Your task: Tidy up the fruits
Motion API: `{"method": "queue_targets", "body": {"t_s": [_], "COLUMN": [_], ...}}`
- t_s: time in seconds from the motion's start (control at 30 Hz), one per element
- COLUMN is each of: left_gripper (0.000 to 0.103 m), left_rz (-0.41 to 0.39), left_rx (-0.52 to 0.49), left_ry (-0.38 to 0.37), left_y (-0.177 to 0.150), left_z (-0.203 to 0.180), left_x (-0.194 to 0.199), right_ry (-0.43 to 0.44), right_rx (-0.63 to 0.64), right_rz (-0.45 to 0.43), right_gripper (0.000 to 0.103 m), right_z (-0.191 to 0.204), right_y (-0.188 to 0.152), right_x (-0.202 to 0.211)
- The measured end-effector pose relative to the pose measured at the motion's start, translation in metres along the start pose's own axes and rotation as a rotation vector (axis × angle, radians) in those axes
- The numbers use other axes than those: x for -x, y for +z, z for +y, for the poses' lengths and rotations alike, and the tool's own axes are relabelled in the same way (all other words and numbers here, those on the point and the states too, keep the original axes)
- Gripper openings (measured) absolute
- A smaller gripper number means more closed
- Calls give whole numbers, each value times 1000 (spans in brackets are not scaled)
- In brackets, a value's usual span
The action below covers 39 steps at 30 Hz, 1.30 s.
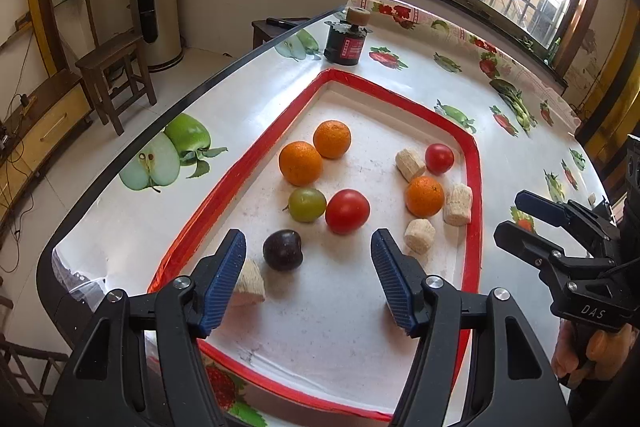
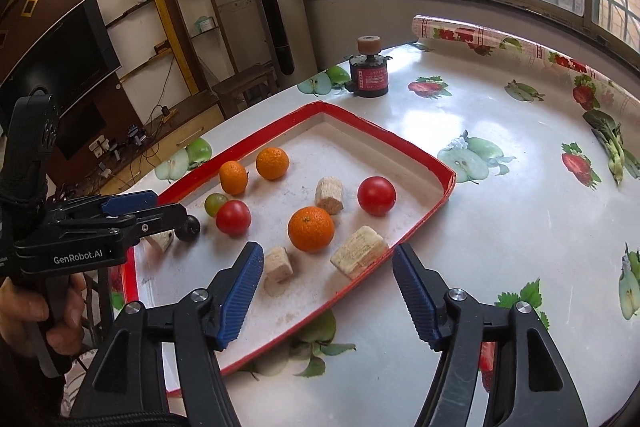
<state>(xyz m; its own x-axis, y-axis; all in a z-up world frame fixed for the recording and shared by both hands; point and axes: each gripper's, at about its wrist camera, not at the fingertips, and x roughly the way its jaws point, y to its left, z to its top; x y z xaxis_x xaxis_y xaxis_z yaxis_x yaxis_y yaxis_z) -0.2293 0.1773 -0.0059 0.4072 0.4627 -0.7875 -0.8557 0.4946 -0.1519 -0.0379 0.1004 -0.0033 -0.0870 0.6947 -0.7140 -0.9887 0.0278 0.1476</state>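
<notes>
While both tools gape empty | dark plum (image 1: pixel 282 250): smooth, round, soft, rolls easily | pinch gently across its widest middle

The tray (image 1: pixel 472 163) is white inside with a red rim, and the table cover (image 1: pixel 424 75) is white with a pattern of green apples and red strawberries. In the tray lie three orange oranges (image 1: pixel 300 163), two red tomatoes (image 1: pixel 347 211), one green plum (image 1: pixel 307 204), one dark purple plum (image 1: pixel 282 250) and pale beige corn pieces (image 1: pixel 457 205). The pads (image 1: pixel 226 283) of the black grippers are blue.
</notes>
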Motion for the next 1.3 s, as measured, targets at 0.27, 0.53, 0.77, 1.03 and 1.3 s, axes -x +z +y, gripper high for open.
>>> {"method": "queue_targets", "body": {"t_s": [0.27,0.53,0.77,1.03,1.3], "left_gripper": [66,75,82,82,82], "left_rz": [-7,-48,-57,-92,-178], "left_rx": [-61,-161,-188,-200,-202], "left_ry": [3,50,119,133,143], "left_y": [-27,-54,-71,-82,-82], "left_z": [-13,-22,-20,-25,-28], "left_x": [21,48,63,75,95], "right_ry": [39,46,97,162,162], "right_rx": [124,231,270,287,291], "right_rz": [-8,-14,-8,-77,-172], "right_gripper": [87,89,89,93,93], "right_z": [13,26,22,20,20], "right_y": [-22,-41,-59,-71,-80], "right_x": [23,41,56,80,104]}}
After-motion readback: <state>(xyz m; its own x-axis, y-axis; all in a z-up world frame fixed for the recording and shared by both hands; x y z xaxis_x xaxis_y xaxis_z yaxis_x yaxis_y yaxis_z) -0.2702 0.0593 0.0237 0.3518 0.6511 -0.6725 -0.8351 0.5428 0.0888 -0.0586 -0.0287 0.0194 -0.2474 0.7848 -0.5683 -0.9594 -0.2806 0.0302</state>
